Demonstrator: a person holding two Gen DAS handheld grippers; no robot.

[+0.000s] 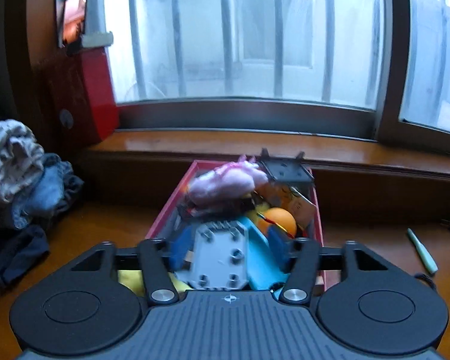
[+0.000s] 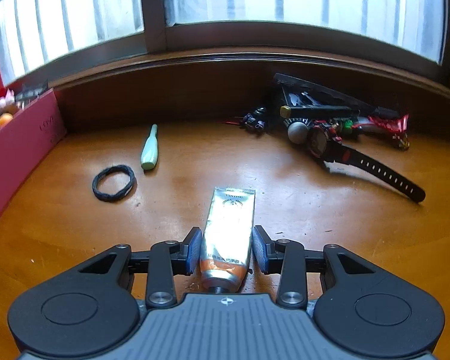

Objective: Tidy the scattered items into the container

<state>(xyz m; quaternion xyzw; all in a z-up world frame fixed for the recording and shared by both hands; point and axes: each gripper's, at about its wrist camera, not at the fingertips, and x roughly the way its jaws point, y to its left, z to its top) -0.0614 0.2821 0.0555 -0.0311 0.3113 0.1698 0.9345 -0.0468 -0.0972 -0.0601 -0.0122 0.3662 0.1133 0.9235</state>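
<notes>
My left gripper (image 1: 227, 247) hangs over the red box (image 1: 319, 210), its jaws open. A grey and light-blue toy (image 1: 220, 259) lies between the blue pads (image 1: 178, 249) with a gap on the left side. The box also holds an orange ball (image 1: 277, 223), a pink soft thing (image 1: 225, 184) and a black plug block (image 1: 286, 171). My right gripper (image 2: 226, 249) rests low on the wooden table, its pads against both sides of a silver and orange tube (image 2: 231, 219) that lies flat. The red box (image 2: 18, 150) stands at the left of that view.
A green pen (image 2: 149, 148) and a black hair tie (image 2: 114, 182) lie left of the tube. A black watch (image 2: 345, 153) and a heap of small dark items (image 2: 315, 111) sit at the back right. Clothes (image 1: 24, 174) are piled left of the box.
</notes>
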